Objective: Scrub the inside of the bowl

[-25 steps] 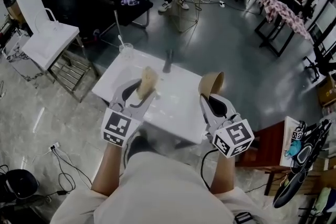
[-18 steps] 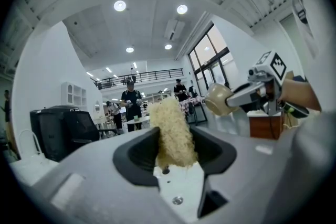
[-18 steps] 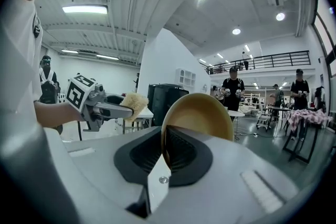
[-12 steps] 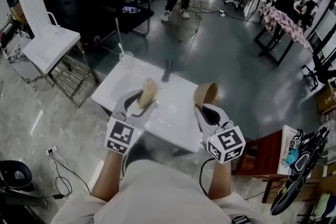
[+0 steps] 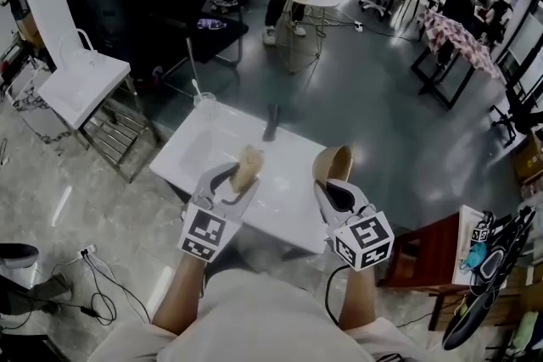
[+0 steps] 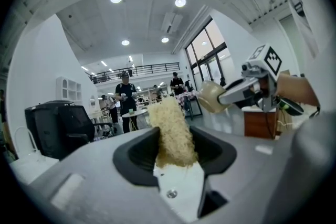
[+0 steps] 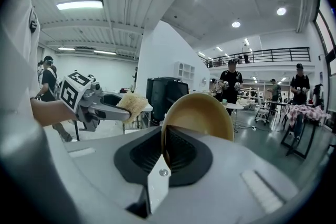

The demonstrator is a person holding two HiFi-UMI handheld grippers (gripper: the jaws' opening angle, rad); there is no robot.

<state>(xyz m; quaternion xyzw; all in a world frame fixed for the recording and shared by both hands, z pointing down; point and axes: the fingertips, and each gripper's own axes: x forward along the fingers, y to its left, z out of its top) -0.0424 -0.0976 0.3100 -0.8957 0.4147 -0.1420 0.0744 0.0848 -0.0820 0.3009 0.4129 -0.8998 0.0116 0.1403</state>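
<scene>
Tan and standing on its edge, the bowl [image 7: 202, 113] is filling the middle of the right gripper view. The right gripper [image 7: 164, 157] is clenching its rim, jaws pinched tight on the thin wall. I am seeing the rest of the bowl rising clear above the jaw tips.

On the other side, the left gripper [image 6: 173, 157] is grasping the scrubber [image 6: 172, 131] — a pale, straw-coloured, fibrous pad. It is wedged upright between the jaws, and its frayed top is sticking out well past them.

From the head view I am watching both tools hovering side by side over the near part of a white table [image 5: 284, 195]. The scrubber is sitting to the left and the bowl to the right, near one another but apart — the pad is not touching the bowl. Each gripper is showing up in the other's view, roughly level with it.

A clear glass [image 5: 204, 103] with a thin stick in it is standing at the table's far left corner. A small dark upright object [image 5: 271, 121] is standing near the far edge; I cannot tell what it is.
</scene>
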